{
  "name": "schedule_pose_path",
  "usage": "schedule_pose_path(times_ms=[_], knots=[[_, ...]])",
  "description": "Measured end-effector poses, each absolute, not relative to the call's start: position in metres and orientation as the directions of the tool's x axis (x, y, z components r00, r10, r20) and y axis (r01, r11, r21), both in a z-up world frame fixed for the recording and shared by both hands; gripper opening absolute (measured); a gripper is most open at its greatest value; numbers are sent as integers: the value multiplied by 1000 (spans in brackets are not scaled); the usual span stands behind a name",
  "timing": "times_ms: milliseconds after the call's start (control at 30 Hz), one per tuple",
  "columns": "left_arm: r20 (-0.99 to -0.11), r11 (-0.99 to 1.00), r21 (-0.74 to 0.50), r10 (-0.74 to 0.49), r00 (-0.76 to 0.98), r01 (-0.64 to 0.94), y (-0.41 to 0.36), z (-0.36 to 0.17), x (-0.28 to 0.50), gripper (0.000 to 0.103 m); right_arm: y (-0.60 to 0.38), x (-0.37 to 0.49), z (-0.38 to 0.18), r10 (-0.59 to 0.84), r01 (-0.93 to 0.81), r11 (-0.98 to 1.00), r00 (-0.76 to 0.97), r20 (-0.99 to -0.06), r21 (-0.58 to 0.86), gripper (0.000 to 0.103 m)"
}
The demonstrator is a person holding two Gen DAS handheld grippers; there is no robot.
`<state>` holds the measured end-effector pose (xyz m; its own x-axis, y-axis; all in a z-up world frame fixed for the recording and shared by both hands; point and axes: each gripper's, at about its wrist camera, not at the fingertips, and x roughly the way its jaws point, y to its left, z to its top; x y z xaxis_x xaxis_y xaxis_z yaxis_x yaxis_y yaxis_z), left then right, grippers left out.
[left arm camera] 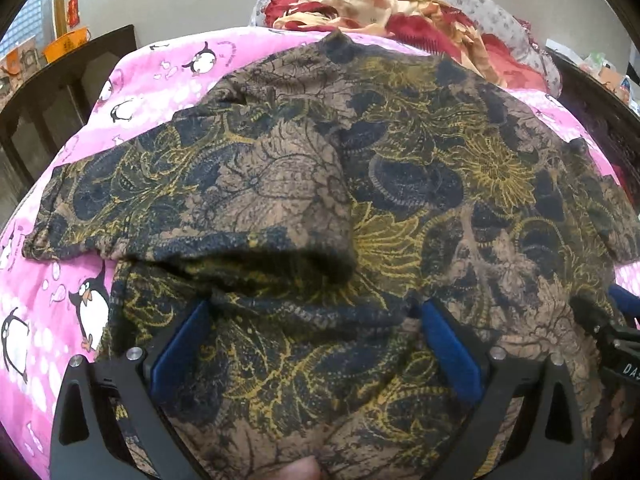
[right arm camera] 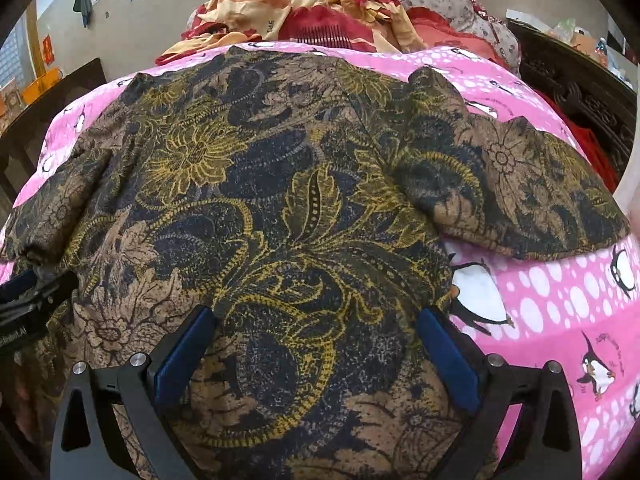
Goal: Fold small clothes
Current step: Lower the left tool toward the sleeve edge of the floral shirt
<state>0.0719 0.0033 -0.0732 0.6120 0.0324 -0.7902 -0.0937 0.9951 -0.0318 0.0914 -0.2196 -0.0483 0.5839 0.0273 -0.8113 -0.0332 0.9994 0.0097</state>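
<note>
A small brown top with a dark blue and yellow flower print (left arm camera: 360, 168) (right arm camera: 248, 200) lies spread on a pink penguin-print sheet (left arm camera: 48, 320) (right arm camera: 552, 312). Its left sleeve (left arm camera: 160, 204) is folded partly inward over the body; its right sleeve (right arm camera: 532, 196) lies out to the side. My left gripper (left arm camera: 316, 312) is open, its blue pads close over the near left part of the top. Open as well, my right gripper (right arm camera: 320, 320) hovers over the near right part, beside the hem edge. Each gripper shows at the edge of the other's view.
A heap of red, orange and cream clothes (left arm camera: 384, 12) (right arm camera: 320, 16) lies on a grey spotted cushion at the far end of the sheet. Dark wooden furniture (left arm camera: 60, 92) (right arm camera: 576, 88) flanks both sides. A fingertip (left arm camera: 304, 472) shows at the bottom edge.
</note>
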Motion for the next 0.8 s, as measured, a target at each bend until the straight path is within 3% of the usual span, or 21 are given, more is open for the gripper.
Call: schedule_pose_path(times_ms=[433, 600, 800], knots=[[-796, 993, -69, 2, 605, -95, 11, -74, 68, 103, -223, 89, -48, 32, -32, 999, 594, -804, 16, 103], [-795, 993, -68, 3, 606, -94, 13, -74, 67, 103, -207, 78, -28, -81, -6, 994, 643, -761, -111, 103], [-795, 993, -67, 4, 606, -95, 13, -74, 67, 103, -175, 70, -15, -7, -101, 991, 637, -771, -93, 103]])
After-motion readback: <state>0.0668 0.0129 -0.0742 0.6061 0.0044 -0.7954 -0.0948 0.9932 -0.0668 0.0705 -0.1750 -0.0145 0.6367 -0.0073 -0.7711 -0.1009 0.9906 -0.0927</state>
